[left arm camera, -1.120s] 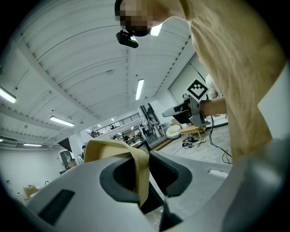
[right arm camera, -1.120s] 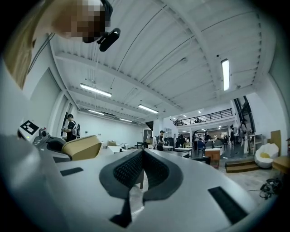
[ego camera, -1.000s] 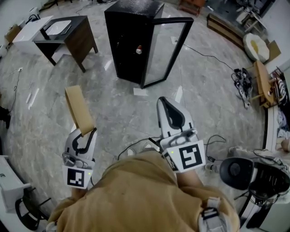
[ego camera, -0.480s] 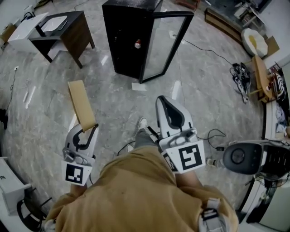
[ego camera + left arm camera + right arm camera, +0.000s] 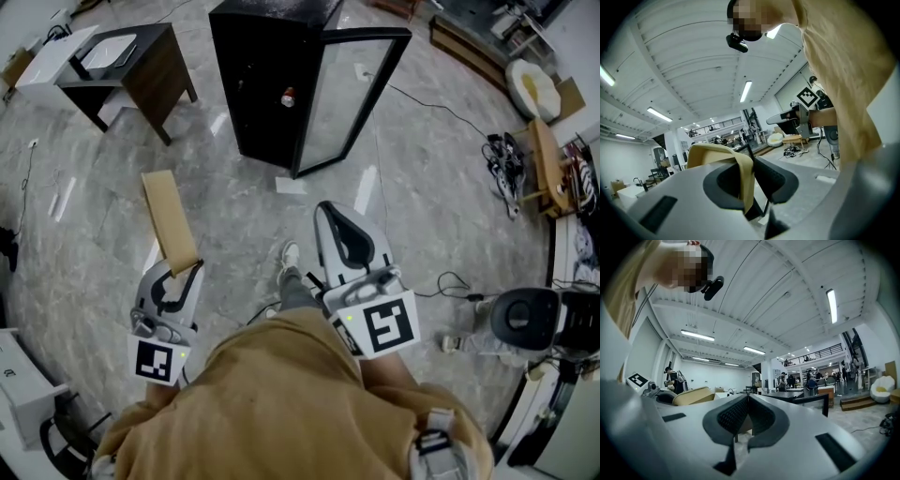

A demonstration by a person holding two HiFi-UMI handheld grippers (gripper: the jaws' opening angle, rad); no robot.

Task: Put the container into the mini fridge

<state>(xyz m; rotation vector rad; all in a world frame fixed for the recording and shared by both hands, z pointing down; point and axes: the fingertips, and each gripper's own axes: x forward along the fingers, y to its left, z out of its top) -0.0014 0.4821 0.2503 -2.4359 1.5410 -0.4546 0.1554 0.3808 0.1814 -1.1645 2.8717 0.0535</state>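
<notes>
- Looking down in the head view, we see a person in a tan top holding a gripper in each hand above a grey marble floor (image 5: 234,211).
- The left gripper (image 5: 186,270) pinches the near end of the container (image 5: 169,217). It is a flat tan box that sticks out ahead of the jaws and leans toward the left of the picture.
- In the left gripper view we find the container's thin tan wall clamped between the two dark pads (image 5: 761,171). The rest of the box curves off to the left.
- The right gripper (image 5: 330,208) has its jaws pressed together with nothing between them. In the right gripper view the ribbed pads (image 5: 733,416) meet at their tips.
- The mini fridge (image 5: 267,84) stands on the floor well ahead of both grippers. It is black, and its glass door (image 5: 352,94) is swung open toward the right of the picture.
- We make out a small red and white thing (image 5: 288,97) inside the fridge, too small to name.
- The container hangs in the air well apart from the fridge and is not yet inside it.
- A dark bench (image 5: 161,75) stands to the left of the fridge and carries a white tray (image 5: 112,54).
- A pale shoe (image 5: 289,253) shows on the floor between the two grippers.
- A black cable (image 5: 422,112) trails across the floor to the right of the door.
</notes>
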